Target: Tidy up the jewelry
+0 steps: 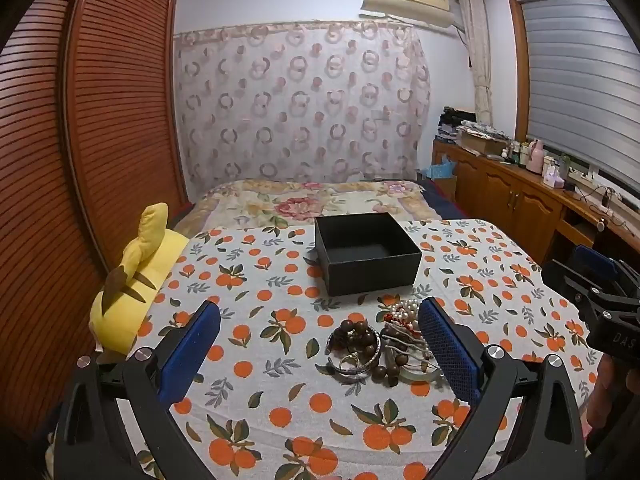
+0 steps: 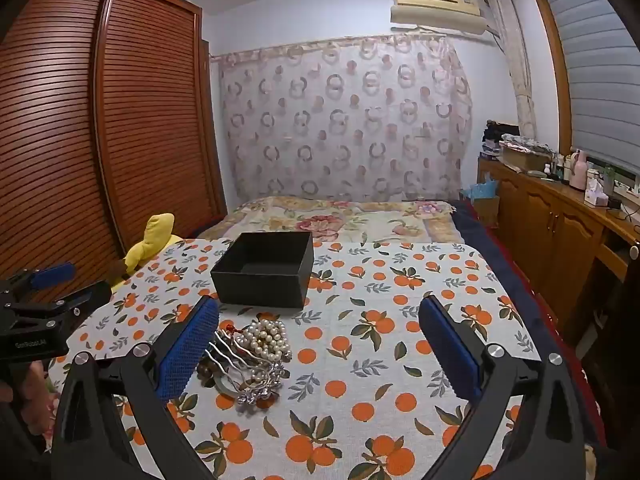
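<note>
A pile of jewelry (image 1: 380,344) lies on the orange-print cloth (image 1: 280,360): brown bead bracelets, a pearl strand, a silver bangle. In the right wrist view the pile (image 2: 248,356) shows pearls, a metal hair comb and a silver brooch. An open, empty black box (image 1: 366,254) stands behind it, also seen in the right wrist view (image 2: 264,274). My left gripper (image 1: 320,328) is open, its right pad beside the pile. My right gripper (image 2: 318,328) is open, its left pad next to the pile. Neither holds anything.
A yellow plush toy (image 1: 132,280) lies at the cloth's left edge. A bed with a floral blanket (image 1: 312,200) is behind the box. A wooden wardrobe (image 1: 100,120) stands left, a cluttered wooden cabinet (image 1: 520,184) right.
</note>
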`<action>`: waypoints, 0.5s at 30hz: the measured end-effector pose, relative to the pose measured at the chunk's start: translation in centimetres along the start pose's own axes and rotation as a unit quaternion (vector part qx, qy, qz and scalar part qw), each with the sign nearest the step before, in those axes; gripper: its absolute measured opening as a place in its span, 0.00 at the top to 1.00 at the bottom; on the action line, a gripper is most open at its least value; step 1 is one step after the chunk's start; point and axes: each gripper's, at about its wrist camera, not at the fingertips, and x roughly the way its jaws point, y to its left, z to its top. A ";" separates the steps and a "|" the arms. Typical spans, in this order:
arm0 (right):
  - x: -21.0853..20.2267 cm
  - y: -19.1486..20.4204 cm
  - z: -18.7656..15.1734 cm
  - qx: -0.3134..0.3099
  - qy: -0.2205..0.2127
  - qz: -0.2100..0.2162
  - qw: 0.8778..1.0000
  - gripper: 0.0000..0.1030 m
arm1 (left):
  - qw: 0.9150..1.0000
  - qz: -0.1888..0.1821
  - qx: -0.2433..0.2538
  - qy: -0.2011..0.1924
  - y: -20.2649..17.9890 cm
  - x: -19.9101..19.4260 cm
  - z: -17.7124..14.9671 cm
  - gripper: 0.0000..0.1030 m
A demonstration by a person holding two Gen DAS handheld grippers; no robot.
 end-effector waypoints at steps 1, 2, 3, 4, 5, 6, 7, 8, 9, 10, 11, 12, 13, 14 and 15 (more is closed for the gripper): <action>0.0 0.0 0.0 -0.001 -0.001 0.000 1.000 0.02 | 1.000 0.001 0.001 0.000 0.0 0.0 0.0 0.07; 0.0 0.0 0.0 -0.002 -0.001 0.000 1.000 0.02 | 1.000 0.001 0.002 -0.001 0.0 0.0 0.0 0.07; 0.0 0.0 0.0 -0.002 -0.001 -0.001 1.000 0.02 | 1.000 0.001 0.002 0.000 0.0 0.0 0.0 0.07; 0.0 0.0 0.0 -0.002 -0.001 -0.001 1.000 0.02 | 1.000 0.001 0.001 0.000 0.0 0.0 0.0 0.07; 0.1 0.0 0.0 -0.002 -0.001 -0.001 1.000 0.02 | 1.000 0.002 0.003 -0.001 0.0 0.0 0.0 0.07; 0.1 0.0 0.0 -0.002 -0.001 0.000 1.000 0.02 | 1.000 0.002 0.003 -0.001 0.0 0.0 0.0 0.07; 0.1 0.0 0.0 -0.002 -0.001 0.000 1.000 0.02 | 1.000 0.002 0.003 -0.002 0.0 0.0 0.0 0.07; 0.1 0.0 0.0 -0.003 -0.001 0.000 1.000 0.02 | 1.000 0.001 0.002 -0.001 0.0 0.0 0.0 0.07; 0.1 0.0 0.0 -0.004 -0.001 0.000 1.000 0.02 | 1.000 0.001 0.002 -0.002 0.0 0.0 0.0 0.07; 0.1 -0.1 0.0 -0.001 -0.002 0.000 1.000 0.02 | 1.000 0.001 0.002 -0.002 -0.1 0.0 0.0 0.07; 0.1 -0.1 0.0 0.000 -0.001 0.001 1.000 0.02 | 1.000 0.001 0.003 -0.003 -0.1 0.0 0.0 0.07; 0.1 -0.1 0.0 0.000 0.000 0.001 1.000 0.02 | 1.000 0.001 0.003 -0.005 -0.1 0.0 0.0 0.07; 0.1 -0.1 0.0 0.000 -0.001 0.001 1.000 0.02 | 1.000 0.001 0.004 -0.006 -0.1 0.0 0.0 0.07; 0.1 -0.1 0.0 0.000 0.000 0.001 1.000 0.02 | 1.000 0.001 0.005 -0.006 -0.2 0.1 0.0 0.07; 0.1 -0.1 0.0 0.000 0.000 0.001 1.000 0.02 | 1.000 0.001 0.005 -0.006 -0.2 0.1 0.0 0.07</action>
